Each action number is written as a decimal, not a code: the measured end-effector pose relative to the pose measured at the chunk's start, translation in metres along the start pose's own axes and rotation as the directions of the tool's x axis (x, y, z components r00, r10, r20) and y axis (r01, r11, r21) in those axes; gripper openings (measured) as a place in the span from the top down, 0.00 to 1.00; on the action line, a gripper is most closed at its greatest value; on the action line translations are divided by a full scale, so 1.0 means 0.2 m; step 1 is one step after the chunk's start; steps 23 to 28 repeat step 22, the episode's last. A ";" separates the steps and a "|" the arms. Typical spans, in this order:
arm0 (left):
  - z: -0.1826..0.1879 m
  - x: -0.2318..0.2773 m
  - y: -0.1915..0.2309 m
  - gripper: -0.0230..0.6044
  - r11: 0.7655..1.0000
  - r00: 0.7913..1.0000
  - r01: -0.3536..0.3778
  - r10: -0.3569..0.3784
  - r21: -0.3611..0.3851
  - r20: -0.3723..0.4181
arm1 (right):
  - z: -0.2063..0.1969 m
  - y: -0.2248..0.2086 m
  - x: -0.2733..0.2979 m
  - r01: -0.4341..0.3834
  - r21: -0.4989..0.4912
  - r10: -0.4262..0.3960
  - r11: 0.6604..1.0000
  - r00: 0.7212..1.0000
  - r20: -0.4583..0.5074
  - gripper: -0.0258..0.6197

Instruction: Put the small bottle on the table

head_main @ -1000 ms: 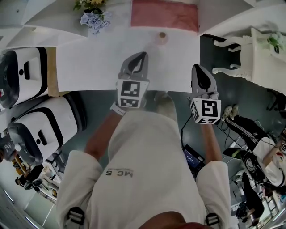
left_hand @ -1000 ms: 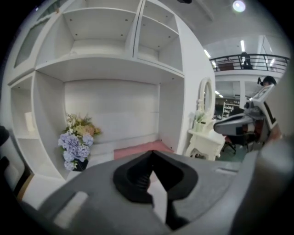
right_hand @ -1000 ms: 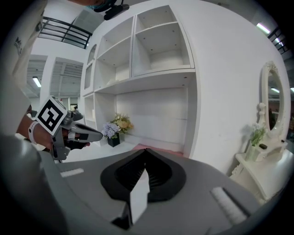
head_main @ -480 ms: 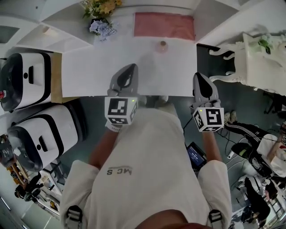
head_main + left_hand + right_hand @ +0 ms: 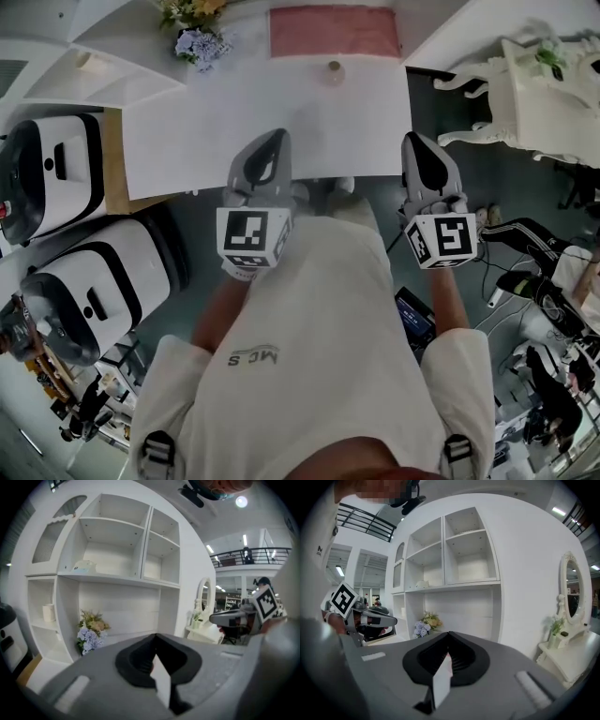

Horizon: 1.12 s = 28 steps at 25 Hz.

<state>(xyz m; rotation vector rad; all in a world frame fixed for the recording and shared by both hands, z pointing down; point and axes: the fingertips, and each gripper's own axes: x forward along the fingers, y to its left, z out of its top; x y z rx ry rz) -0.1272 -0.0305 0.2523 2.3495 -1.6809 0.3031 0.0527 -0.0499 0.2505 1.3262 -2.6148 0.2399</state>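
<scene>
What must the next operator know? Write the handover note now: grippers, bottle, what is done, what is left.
Left gripper: shut, empty, over the near edge of the white rectangular table.
Right gripper: shut, empty, just off the table's near right corner.
Small pale bottle with a tan top: stands on the table's far side, just in front of the pink rectangular mat, well apart from both grippers.
Done: the bottle is on the table, so the task looks complete.
Left: nothing apparent; just keep both grippers clear of the bottle.
</scene>
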 end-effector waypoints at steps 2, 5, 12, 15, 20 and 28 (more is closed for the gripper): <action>-0.02 -0.03 -0.02 0.96 1.000 1.000 0.002 -0.002 0.002 -0.006 | -0.02 0.03 -0.02 -0.011 -0.014 0.011 1.000 1.000 -0.008 0.98; -0.03 -0.06 -0.04 0.96 1.000 1.000 0.007 -0.007 0.005 -0.009 | -0.02 0.08 -0.03 -0.027 -0.034 0.027 0.999 1.000 -0.006 0.98; -0.04 -0.09 -0.06 0.96 0.999 1.000 0.028 -0.028 0.019 0.002 | -0.03 0.13 -0.04 -0.037 -0.035 0.037 0.999 0.999 -0.001 0.98; -0.03 -0.10 -0.06 0.96 1.000 1.000 0.027 -0.027 0.015 0.004 | -0.01 0.14 -0.03 -0.036 -0.038 0.036 0.999 0.999 0.003 0.98; -0.01 -0.10 -0.05 0.96 1.000 1.000 0.023 -0.023 0.006 0.009 | 0.01 0.14 -0.03 -0.033 -0.038 0.033 0.999 0.999 0.001 0.98; 0.00 -0.10 -0.06 0.96 1.000 1.000 0.022 -0.022 0.003 0.011 | 0.02 0.12 -0.03 -0.029 -0.037 0.029 0.999 1.000 -0.002 0.98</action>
